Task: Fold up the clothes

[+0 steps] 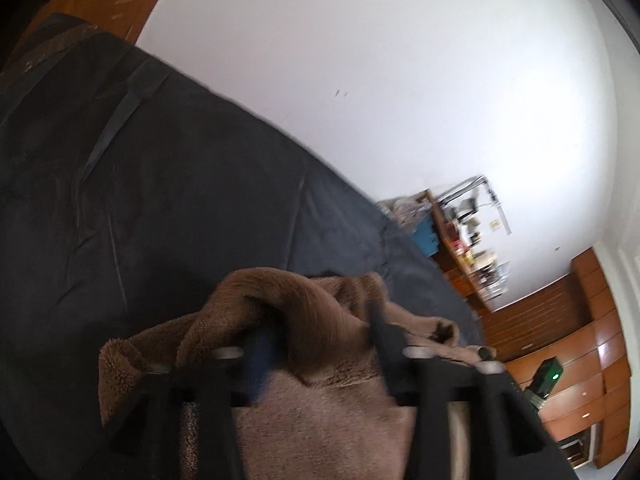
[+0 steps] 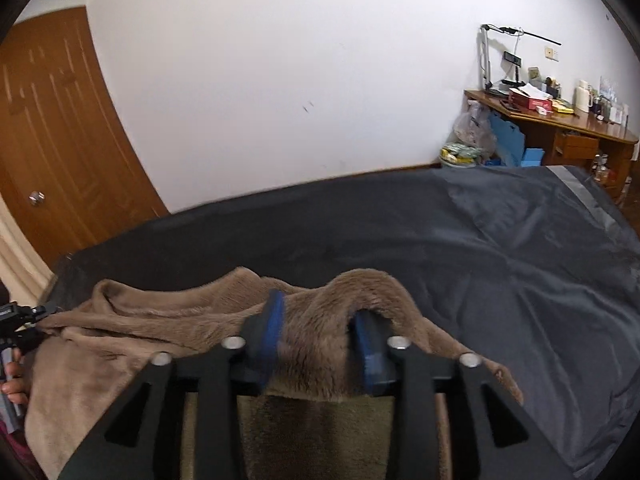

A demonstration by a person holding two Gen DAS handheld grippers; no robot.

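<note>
From the left wrist view we look down onto a brown fleece garment [image 1: 320, 360] lying on a dark bedspread [image 1: 160, 200]; the left gripper [image 1: 316, 332] sits at six o'clock in that picture, its jaws standing apart with a raised roll of fleece bunched between them; the picture is blurred, so we judge the cloth is draped over the fingers, not pinched, but we cannot be sure. Moving right, the right wrist view shows the same garment [image 2: 168, 320] spread from nine o'clock to the centre; at nine o'clock the other gripper [image 2: 24, 316] touches the garment's far corner, with a hand [image 2: 14, 380] just below it. At six o'clock the right gripper [image 2: 320, 336] has its blue pads [image 2: 272, 328] parted, a hump of fleece arching over the right pad and a strip of cloth lying between the two; neither pad presses on it, so we read this as a release. The bedspread [image 2: 520, 260] runs bare out towards three o'clock.

As for progress, we think one fold has been laid down: a doubled layer rests on the flat lower part near both grippers. The garment is still lumpy and broad, so smoothing and at least one more fold appear to remain.
</note>
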